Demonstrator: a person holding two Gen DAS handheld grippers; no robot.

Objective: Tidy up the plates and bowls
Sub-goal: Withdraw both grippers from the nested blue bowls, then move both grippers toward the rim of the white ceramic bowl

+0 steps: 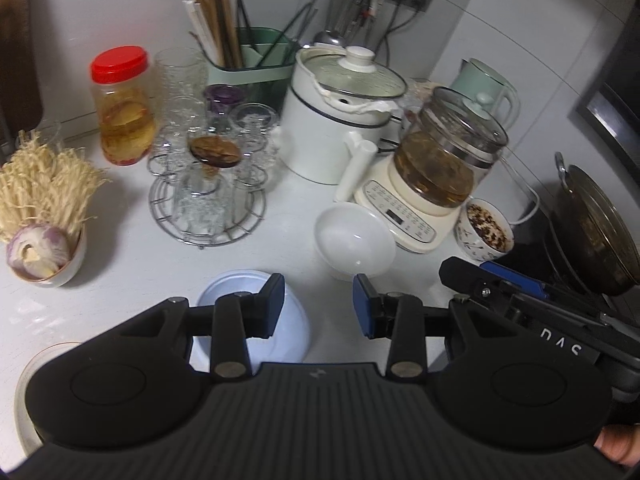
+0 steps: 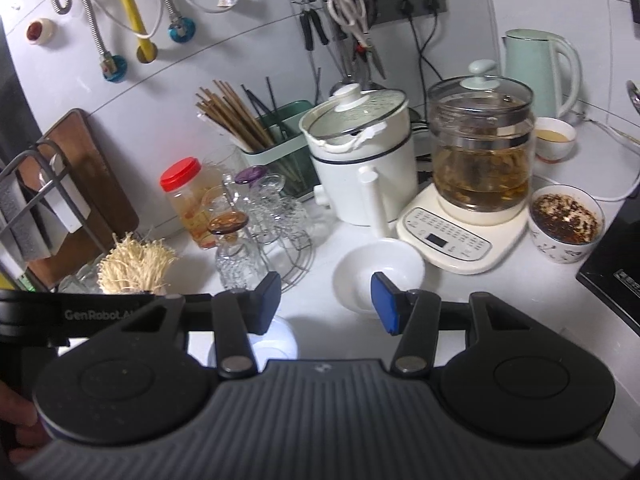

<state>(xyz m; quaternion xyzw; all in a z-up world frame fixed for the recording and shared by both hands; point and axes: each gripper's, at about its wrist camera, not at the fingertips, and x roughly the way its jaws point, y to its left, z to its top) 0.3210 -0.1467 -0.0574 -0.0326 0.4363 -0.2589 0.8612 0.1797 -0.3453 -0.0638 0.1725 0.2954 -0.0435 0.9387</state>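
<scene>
Each handheld gripper is built from matte black plastic. On the left gripper (image 1: 318, 306), a ribbed dark-grey body is flanked by two rounded housings, each marked with a raised oval. Two black link arms are pinned with round silver pivots, and the fingers (image 1: 273, 306) are faced with blue pads. The right gripper (image 2: 326, 304) is formed alike, its right pad (image 2: 383, 307) a brighter blue. White "GenRobot.AI" lettering is printed on the black bar at the left of the right wrist view. A small logo is stamped on each ribbed body.
</scene>
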